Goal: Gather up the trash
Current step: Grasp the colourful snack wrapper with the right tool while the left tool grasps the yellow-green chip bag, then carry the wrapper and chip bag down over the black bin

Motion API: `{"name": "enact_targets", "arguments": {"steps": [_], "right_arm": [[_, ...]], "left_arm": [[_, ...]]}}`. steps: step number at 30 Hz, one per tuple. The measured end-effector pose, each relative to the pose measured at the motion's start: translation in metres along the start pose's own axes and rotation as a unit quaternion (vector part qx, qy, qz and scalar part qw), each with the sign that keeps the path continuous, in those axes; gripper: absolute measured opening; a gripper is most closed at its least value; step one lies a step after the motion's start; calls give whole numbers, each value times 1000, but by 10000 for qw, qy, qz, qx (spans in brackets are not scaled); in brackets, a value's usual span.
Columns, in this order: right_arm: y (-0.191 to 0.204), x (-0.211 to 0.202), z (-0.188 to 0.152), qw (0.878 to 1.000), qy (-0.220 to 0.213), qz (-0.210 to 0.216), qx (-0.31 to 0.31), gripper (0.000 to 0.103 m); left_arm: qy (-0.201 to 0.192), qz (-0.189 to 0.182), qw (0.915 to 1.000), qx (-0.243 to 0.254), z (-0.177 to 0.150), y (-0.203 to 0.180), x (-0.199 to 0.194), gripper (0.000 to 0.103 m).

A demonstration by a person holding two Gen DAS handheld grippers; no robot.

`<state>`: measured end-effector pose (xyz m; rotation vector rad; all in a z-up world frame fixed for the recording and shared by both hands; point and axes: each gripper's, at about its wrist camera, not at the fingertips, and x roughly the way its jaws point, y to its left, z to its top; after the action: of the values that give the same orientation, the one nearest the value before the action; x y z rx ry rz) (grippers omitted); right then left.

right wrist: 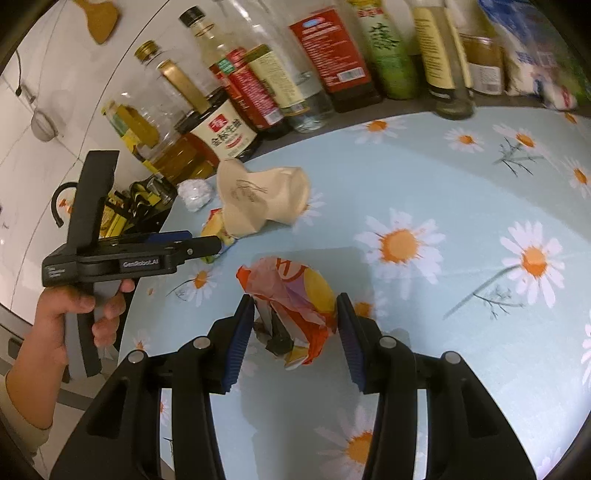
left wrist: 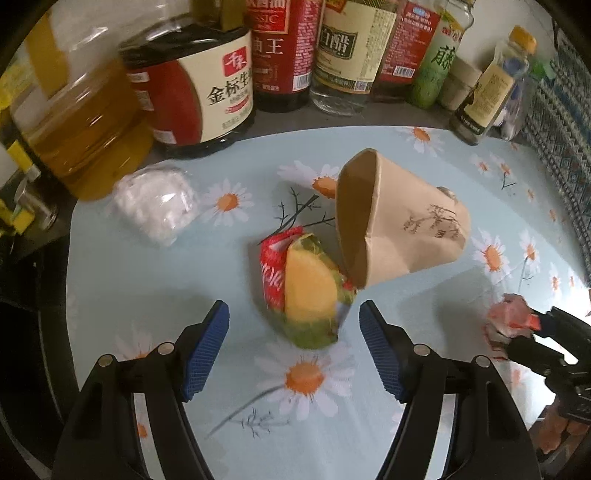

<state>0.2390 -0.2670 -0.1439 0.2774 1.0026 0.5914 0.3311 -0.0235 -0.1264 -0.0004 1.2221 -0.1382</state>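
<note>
A home kitchen, by the look of the counter; a row of condiment bottles (left wrist: 332,55) stands along the back against a pale tiled wall (right wrist: 33,155): a big jug of golden cooking oil (left wrist: 92,122), a dark soy sauce bottle (left wrist: 207,92), a clear vinegar bottle (left wrist: 340,59), a green-labelled bottle (left wrist: 436,62) and smaller jars; Chinese print covers the labels; a mesh strainer (right wrist: 42,125) hangs on the wall; a light blue cloth (left wrist: 406,369) printed with daisies covers the surface in front, of the sort laid on a household table; a wooden utensil (right wrist: 99,18) hangs higher on the wall.
</note>
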Motion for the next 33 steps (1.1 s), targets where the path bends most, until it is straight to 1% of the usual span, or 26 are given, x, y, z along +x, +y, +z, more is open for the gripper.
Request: {"name": "enact_targets", "arguments": {"steps": [5,7,8,11,16,27,33], "right_arm": [[-8,-1,-3,9999,5,-15,103,46],[-9,1,-4,9999,24,-16,122,46],[-10,0,-4,9999,23,-10,129,46],[-10,-1,-5,9999,24,-12,116,46],[-9,0,-7,9999,37,-16,118,46],[3,0,-12,10000,38,2,76,46],[19,-2,-19,10000,21,28,19,46]], "left_arm": [[90,29,9998,162,2,-5,12,70],[61,46,9998,178,0,-7,14,70],[31,54,9998,200,1,-7,15,69],[-53,76,9997,242,1,-8,15,60],[-178,108,9995,257,1,-10,16,58],[-297,67,9993,197,-12,0,-6,58],[-378,33,9991,162,-32,2,-26,58]]}}
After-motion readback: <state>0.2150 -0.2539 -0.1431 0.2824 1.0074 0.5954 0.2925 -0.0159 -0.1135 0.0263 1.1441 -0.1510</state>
